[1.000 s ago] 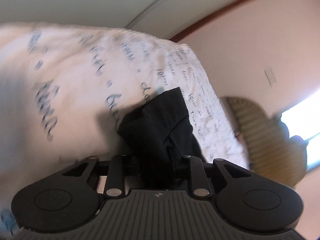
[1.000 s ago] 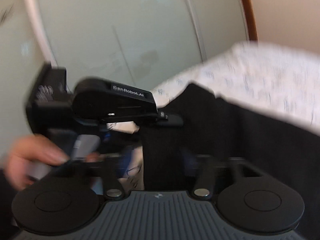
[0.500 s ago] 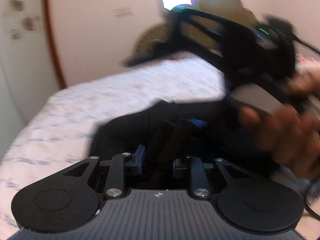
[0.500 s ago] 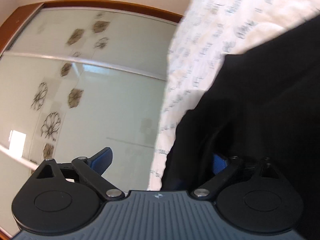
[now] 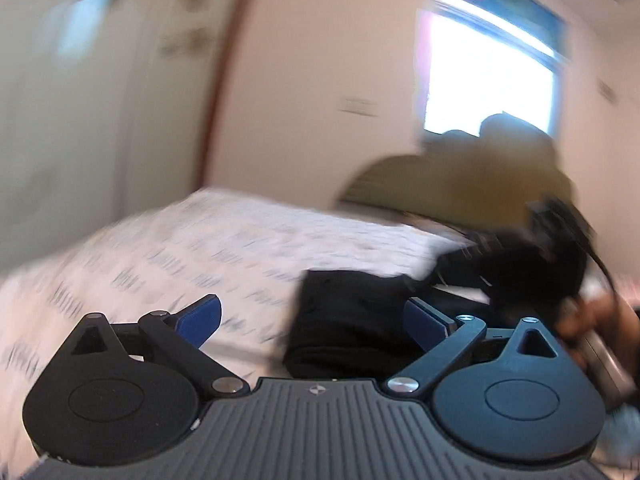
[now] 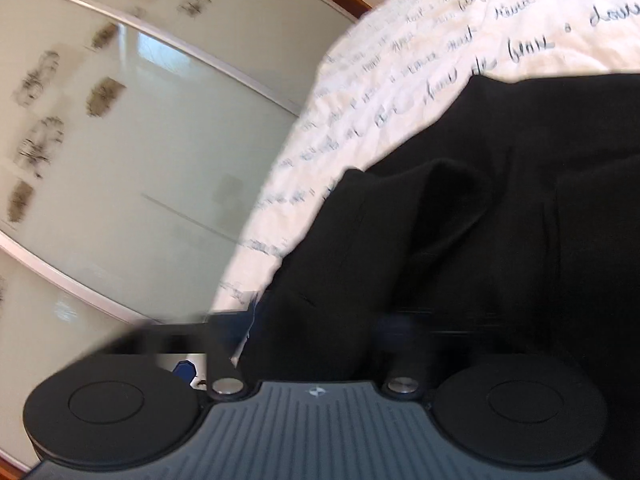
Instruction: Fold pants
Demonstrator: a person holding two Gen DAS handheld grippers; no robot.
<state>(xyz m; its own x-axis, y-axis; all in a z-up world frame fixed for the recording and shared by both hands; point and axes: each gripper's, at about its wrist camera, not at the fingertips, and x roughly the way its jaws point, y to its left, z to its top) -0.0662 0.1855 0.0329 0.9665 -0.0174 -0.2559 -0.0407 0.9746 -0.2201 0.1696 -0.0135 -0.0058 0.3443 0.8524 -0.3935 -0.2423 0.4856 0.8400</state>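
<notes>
The black pants lie bunched on the white script-printed bed sheet. My left gripper is open, its blue pads spread wide just in front of the pants, holding nothing. In the right wrist view the pants fill the right half. My right gripper is blurred; its fingers stand close together around a fold of the black cloth. The right gripper and the hand holding it show at the right of the left wrist view.
A frosted sliding wardrobe door with flower prints stands beyond the bed edge. A woven headboard and a bright window are behind the bed. The sheet stretches beyond the pants.
My left gripper has opened and let go of the pants, which now lie on the sheet. My right gripper, open half a second ago, has closed in on a fold of the pants.
</notes>
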